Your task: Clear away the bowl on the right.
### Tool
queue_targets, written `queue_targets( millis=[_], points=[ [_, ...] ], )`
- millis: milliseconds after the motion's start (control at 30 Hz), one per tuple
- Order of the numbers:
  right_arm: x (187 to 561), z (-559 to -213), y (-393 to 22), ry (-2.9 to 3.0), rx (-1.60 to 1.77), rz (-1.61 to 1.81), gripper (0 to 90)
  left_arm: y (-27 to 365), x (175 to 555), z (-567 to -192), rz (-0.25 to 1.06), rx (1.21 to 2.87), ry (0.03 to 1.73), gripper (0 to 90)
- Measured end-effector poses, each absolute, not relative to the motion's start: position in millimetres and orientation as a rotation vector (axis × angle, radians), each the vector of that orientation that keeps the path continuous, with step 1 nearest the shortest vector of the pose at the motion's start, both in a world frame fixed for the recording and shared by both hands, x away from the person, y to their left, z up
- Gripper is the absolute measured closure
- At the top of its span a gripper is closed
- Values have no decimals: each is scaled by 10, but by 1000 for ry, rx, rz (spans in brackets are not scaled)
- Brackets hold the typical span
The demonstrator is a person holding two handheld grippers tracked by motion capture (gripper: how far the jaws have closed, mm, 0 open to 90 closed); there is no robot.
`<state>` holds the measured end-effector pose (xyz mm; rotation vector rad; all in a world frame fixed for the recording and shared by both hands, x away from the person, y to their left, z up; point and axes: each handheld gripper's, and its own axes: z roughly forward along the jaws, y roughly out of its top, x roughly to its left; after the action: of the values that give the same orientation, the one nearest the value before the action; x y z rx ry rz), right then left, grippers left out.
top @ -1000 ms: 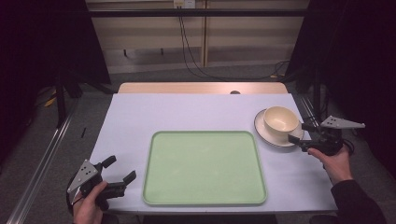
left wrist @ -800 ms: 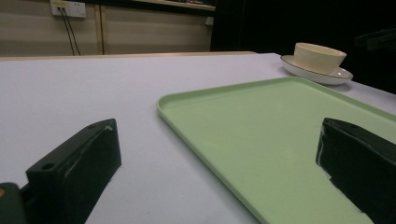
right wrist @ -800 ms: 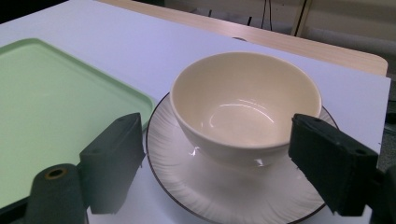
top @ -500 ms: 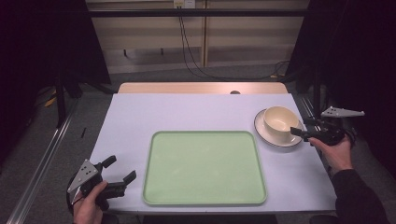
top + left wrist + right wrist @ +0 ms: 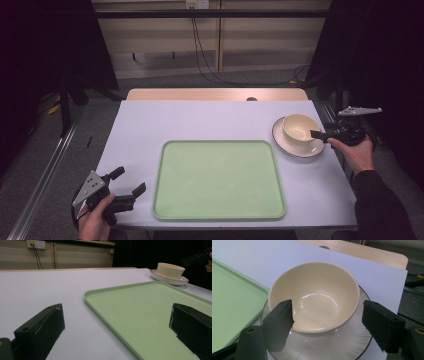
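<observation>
**Right gripper at the bowl: entry of items**

Right gripper (image 5: 320, 134), held in the person's right hand (image 5: 358, 152): jaws apart, clamped on nothing. Against the picture of a second ago we log it as lifted and brought closer to the bowl, its jaw tips now over the plate's near edge. In its own view we see the jaws straddling the bowl's near rim, one on either side; whether either touches the rim we cannot tell.

Bowl (image 5: 314, 296): cream, empty, upright, directly ahead of the jaws, standing on the plate.

Plate (image 5: 352, 346): white with a dark rim, under the bowl, just beside the tray.

Tray (image 5: 218, 179): green, bare, off to the gripper's left.

Left gripper (image 5: 129, 188): jaws apart, idle beyond the tray's far side, unmoved.

We judge the approach nearly done; closing on the rim looks next, with a slip on the glazed wall as the risk.
</observation>
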<state>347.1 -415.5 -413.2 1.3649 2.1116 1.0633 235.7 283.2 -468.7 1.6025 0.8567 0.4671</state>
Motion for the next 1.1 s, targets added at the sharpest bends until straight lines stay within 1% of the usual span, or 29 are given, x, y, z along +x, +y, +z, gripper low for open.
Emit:
queue_targets(
  millis=[167, 233, 433, 567, 633, 667, 833, 900, 933, 967, 1033, 1067, 1100],
  points=[
    [3553, -4168, -4196, 2115, 1400, 1006, 245, 2834, 2357, -4687, 465, 1602, 856, 0],
    [3574, -4181, -4211, 2119, 1419, 1000, 265, 2833, 2359, -4687, 469, 1604, 857, 1],
    [3675, -4224, -4173, 2151, 1459, 914, 279, 2832, 2360, -4688, 467, 1604, 858, 1],
    [3772, -4256, -4142, 2182, 1482, 887, 337, 2832, 2358, -4688, 468, 1603, 857, 0],
    [3794, -4269, -4120, 2190, 1492, 857, 337, 2833, 2359, -4688, 468, 1604, 857, 1],
    [3833, -4296, -4087, 2212, 1507, 828, 380, 2834, 2360, -4689, 467, 1604, 855, 0],
    [3901, -4347, -4058, 2226, 1538, 817, 469, 2834, 2358, -4689, 468, 1603, 857, 1],
    [3904, -4348, -4051, 2225, 1552, 809, 481, 2833, 2359, -4690, 465, 1603, 856, 0],
    [3915, -4357, -4055, 2232, 1555, 792, 519, 2832, 2359, -4690, 464, 1602, 857, 1],
    [3919, -4362, -4057, 2229, 1550, 785, 530, 2833, 2358, -4689, 467, 1604, 857, 1],
    [3931, -4372, -4068, 2223, 1573, 785, 587, 2834, 2357, -4688, 473, 1606, 858, 1],
    [3936, -4378, -4075, 2227, 1578, 785, 589, 2834, 2357, -4688, 473, 1606, 858, 0],
    [3943, -4389, -4078, 2221, 1578, 787, 610, 2835, 2359, -4689, 472, 1605, 857, 0]
  ],
)
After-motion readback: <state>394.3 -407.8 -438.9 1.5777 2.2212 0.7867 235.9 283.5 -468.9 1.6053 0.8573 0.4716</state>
